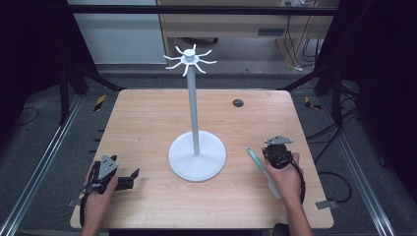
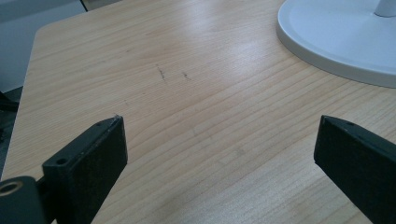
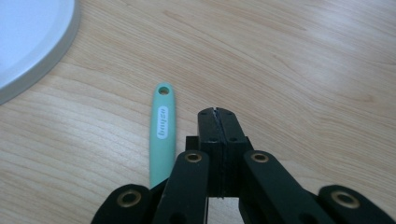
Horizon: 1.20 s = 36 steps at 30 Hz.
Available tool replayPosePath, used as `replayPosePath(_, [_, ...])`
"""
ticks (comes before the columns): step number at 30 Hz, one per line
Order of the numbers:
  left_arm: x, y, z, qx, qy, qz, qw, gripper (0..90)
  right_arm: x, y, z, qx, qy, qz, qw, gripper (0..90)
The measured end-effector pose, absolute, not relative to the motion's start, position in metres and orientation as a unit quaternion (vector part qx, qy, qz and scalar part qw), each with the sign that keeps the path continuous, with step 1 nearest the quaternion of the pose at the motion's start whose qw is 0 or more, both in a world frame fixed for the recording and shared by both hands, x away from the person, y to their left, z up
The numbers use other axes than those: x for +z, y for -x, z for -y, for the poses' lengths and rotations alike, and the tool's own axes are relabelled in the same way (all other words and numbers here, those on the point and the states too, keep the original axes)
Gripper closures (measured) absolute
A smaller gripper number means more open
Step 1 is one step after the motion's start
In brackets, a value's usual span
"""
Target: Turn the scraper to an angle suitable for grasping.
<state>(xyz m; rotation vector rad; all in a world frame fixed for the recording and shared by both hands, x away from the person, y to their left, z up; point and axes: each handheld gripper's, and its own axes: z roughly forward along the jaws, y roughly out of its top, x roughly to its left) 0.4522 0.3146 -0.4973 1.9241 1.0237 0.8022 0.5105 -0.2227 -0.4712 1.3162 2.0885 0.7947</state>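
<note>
A white stand (image 1: 196,156) with a round base, a tall pole and a crown of hooks (image 1: 189,58) rises from the middle of the wooden table (image 1: 147,118). A utensil with a mint-green handle (image 3: 162,133) and a white end (image 1: 274,189) lies flat right of the base; its handle has a hanging hole. My right gripper (image 3: 217,112) hovers just right of that handle, jaws pressed together with nothing between them. My left gripper (image 2: 219,140) rests low at the table's front left, jaws wide apart over bare wood, the stand's base (image 2: 341,42) ahead to its right.
A small dark round grommet (image 1: 238,103) sits in the table's far right part. Black frame bars and cables surround the table, with a wooden desk beyond the far edge.
</note>
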Motion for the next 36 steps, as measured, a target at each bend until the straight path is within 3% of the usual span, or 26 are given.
replayPosePath(19, [-0.498,-0.452,-0.314,0.315,-0.762,-0.403,0.398,2.3,-0.492,-0.528,0.212,0.271,-0.494,-0.796,0.220,90.0])
replayPosePath(36, [-0.498,-0.452,-0.311,0.313,-0.767,-0.397,0.396,2.3,-0.493,-0.516,0.192,0.296,-0.463,-0.813,0.194,90.0])
